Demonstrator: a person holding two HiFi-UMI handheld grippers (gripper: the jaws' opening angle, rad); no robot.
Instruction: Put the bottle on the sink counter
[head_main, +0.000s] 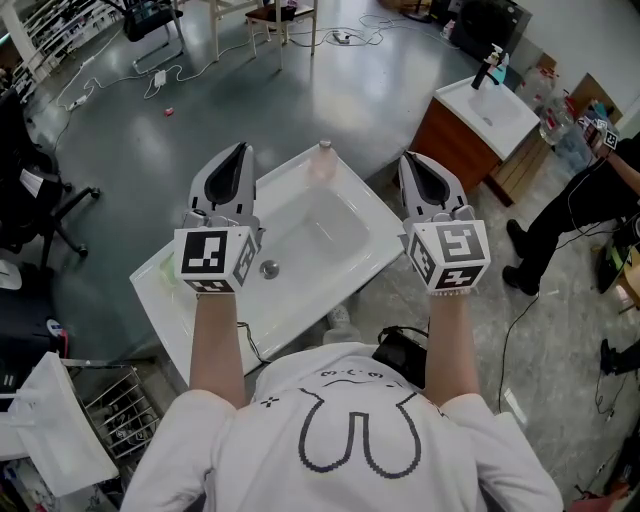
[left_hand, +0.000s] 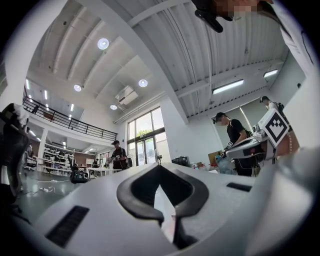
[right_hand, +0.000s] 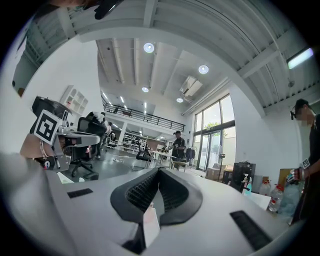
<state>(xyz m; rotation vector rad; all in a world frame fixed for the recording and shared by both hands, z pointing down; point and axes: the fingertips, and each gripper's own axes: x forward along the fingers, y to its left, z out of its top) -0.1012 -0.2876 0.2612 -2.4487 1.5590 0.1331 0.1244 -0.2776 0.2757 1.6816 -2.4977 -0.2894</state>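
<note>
A small pale bottle (head_main: 323, 161) stands upright on the far rim of the white sink counter (head_main: 178, 292), behind the basin. Both grippers are held up above the counter, one on each side of the basin and apart from the bottle. My left gripper (head_main: 240, 150) is shut with nothing in it; in the left gripper view its jaws (left_hand: 159, 167) meet at the tips. My right gripper (head_main: 411, 160) is also shut and empty, and its jaws (right_hand: 160, 170) close together in the right gripper view. Both gripper views look out level across the hall.
A second sink on a wooden cabinet (head_main: 478, 122) stands at the back right, with a person in black (head_main: 585, 205) beside it. A wire rack (head_main: 122, 410) sits at the lower left and an office chair (head_main: 35, 205) at the left. Cables lie on the grey floor.
</note>
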